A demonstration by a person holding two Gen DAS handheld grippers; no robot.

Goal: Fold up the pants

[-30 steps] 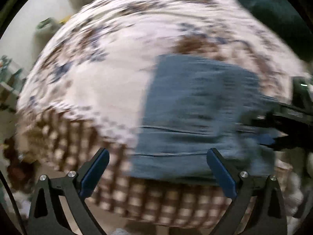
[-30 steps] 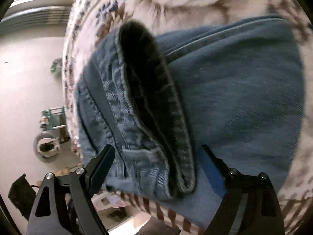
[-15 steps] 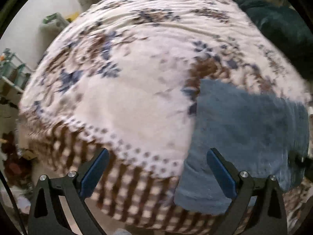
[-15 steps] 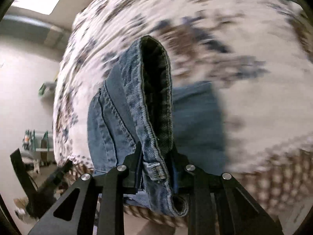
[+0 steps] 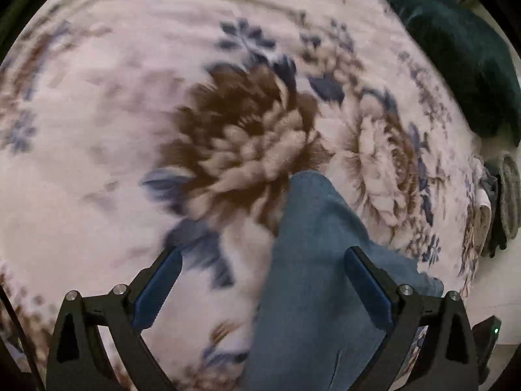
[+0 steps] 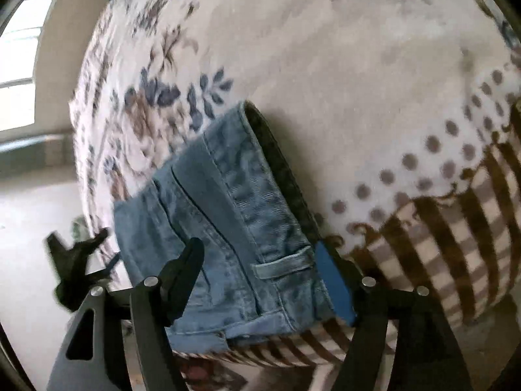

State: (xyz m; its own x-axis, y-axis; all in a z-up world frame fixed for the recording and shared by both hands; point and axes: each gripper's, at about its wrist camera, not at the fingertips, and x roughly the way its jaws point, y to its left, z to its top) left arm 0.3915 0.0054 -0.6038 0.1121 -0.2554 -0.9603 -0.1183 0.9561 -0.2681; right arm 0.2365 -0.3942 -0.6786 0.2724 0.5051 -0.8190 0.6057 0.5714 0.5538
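Now | pants (image 6: 224,228) folded, long axis diagonal | waistband toward right gripper (image 6: 260,280)

**No readable text in either view**

No lettering, brand, number or sign can be read. The jeans (image 6: 228,228) show only stitching and a belt loop, with no legible tag. The floral blanket (image 5: 130,130) carries pattern alone. A small green light (image 5: 496,330) glows on a dark device, unlabelled.
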